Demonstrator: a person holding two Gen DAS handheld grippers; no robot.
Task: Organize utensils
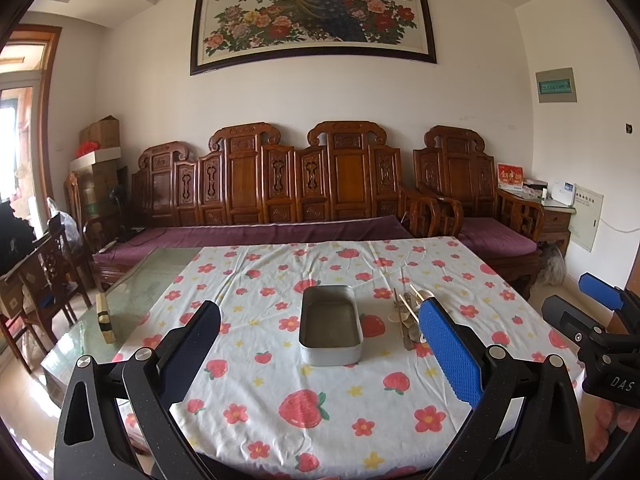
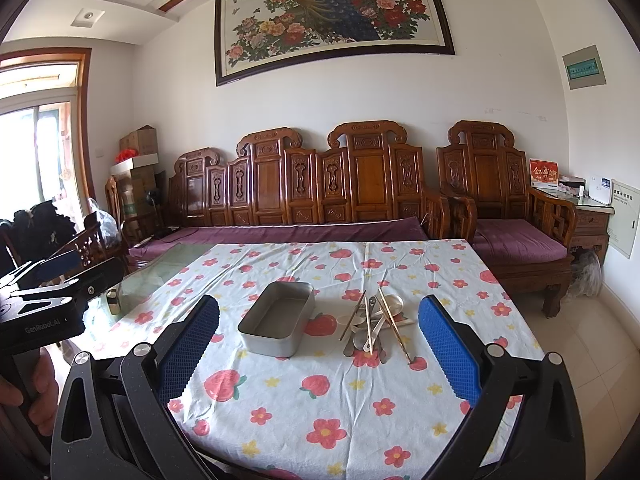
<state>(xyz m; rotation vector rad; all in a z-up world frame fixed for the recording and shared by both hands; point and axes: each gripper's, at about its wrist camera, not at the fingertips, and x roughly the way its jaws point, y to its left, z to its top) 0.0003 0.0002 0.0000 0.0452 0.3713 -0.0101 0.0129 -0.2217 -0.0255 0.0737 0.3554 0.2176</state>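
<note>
Left wrist view: we hold our left gripper [image 1: 320, 336] with fingers wide apart above the strawberry-print tablecloth [image 1: 256, 396]; the empty rectangular metal tin [image 1: 330, 329] sits between them, with the heap of chopsticks and spoons [image 1: 408, 316] just right of it. Right wrist view: our right gripper [image 2: 319, 332] also gapes, empty, framing tin [image 2: 277, 319] and heap [image 2: 376, 326]; the tin lies left.

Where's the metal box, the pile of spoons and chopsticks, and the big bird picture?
metal box [image 2: 276, 322]: right wrist view, on its bare inside floor.
utensil pile [image 2: 376, 326]: right wrist view, pile's middle.
peacock picture [image 2: 332, 20]: right wrist view, on the peacock.
</note>
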